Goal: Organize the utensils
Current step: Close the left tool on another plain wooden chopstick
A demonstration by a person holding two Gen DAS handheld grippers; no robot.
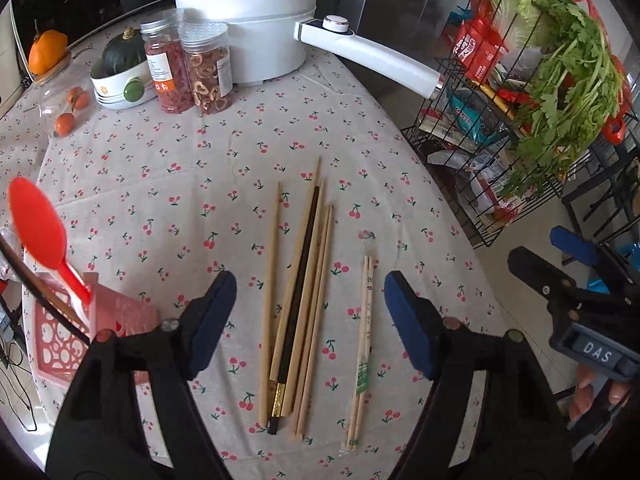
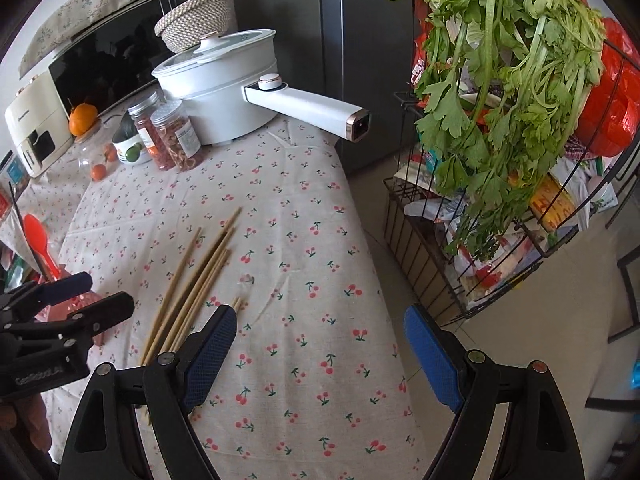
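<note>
Nearest the left wrist lens, the left gripper is seen with its jaws apart over a bundle of chopsticks, nothing pressed between the blue pads; the lower ends of the black arms are cut off by the frame. Just beside the bundle, a wrapped pair of chopsticks lies flat on the cherry-print tablecloth. A red spoon is seen standing in a pink holder, whose left part is lost at the frame edge. In the right wrist view, the right gripper is held with jaws apart over bare cloth, and the near ends of the chopsticks are hidden behind its left finger. Open cloth is left between the chopsticks and the white pot. Past the table's right edge, a wire rack of greens stands near.
</note>
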